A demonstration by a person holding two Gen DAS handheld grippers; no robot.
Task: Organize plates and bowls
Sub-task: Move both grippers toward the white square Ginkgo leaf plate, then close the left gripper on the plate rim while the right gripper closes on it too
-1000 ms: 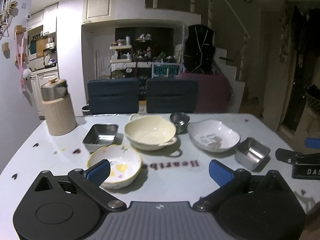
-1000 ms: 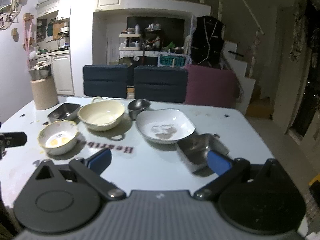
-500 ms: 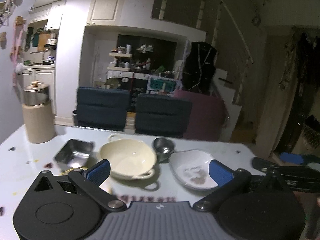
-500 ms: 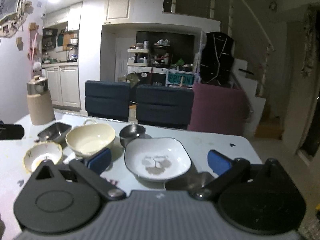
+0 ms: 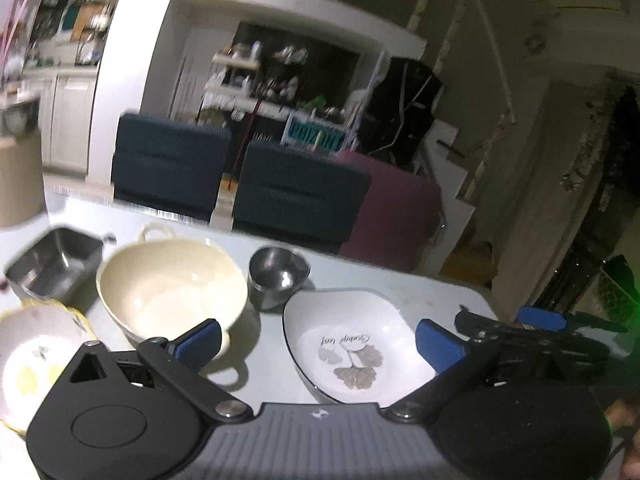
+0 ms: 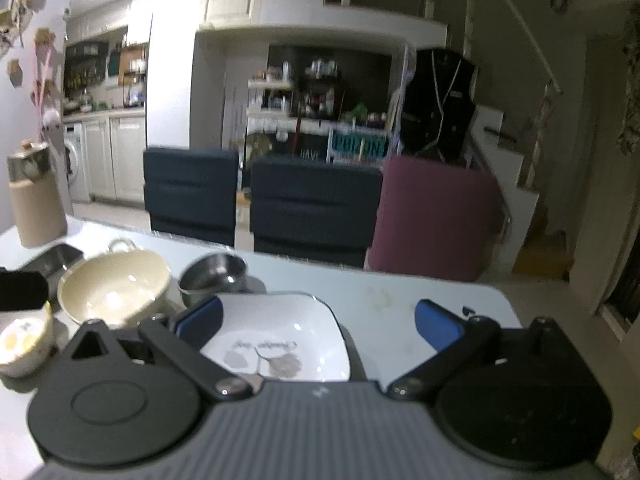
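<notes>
Since a second ago both cameras have risen and pushed forward: the small square steel tin that sat at the right of the row is out of sight, and the white leaf-printed squarish plate (image 6: 280,340) now lies right under the right gripper (image 6: 318,320), whose jaws are spread wide and hold nothing. The left gripper (image 5: 318,338) has swung rightward (its view is tilted and blurred), jaws likewise spread and empty, framing the gap between the cream two-handled ceramic bowl (image 5: 172,286) and the white plate. The pale glossy desk (image 6: 420,300) also carries a small round steel cup (image 5: 278,276) just behind those two, a rectangular steel tray (image 5: 54,260) at the far left, and a floral scalloped bowl with a yellow centre (image 5: 36,356) near the left edge. Beyond the desk stand two dark blue chair backs (image 6: 316,204), a maroon chair (image 6: 434,216), cluttered shelves and white kitchen cabinets (image 6: 114,156).
</notes>
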